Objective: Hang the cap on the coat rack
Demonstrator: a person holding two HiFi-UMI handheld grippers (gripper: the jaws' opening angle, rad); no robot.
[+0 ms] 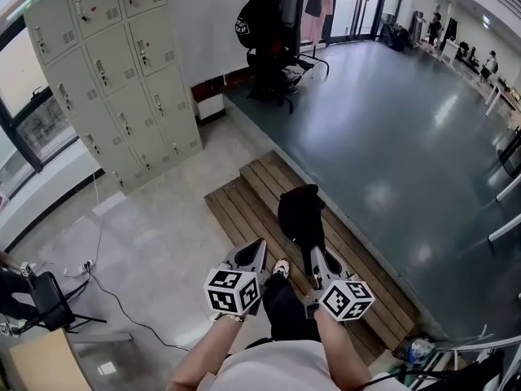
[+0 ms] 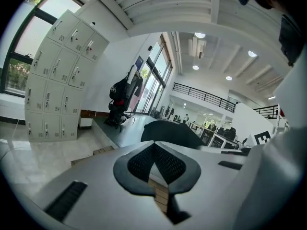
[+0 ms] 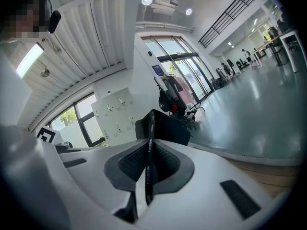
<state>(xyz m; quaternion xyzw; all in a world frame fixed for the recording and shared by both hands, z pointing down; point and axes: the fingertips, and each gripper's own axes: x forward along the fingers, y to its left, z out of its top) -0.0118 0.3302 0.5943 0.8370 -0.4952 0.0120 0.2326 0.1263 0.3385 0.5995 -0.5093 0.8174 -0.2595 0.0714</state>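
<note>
While right claw (image 1: 317, 257) pinches black cap (image 1: 299, 212) by strap (image 3: 148, 150), left claw (image 1: 257, 249) sits closed, empty.

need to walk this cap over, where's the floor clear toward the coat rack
Open: the dark floor between the wooden steps and the coat rack; also pale tiles beside the lockers. Crowded: the rack's foot, and a cable lower left.
</note>
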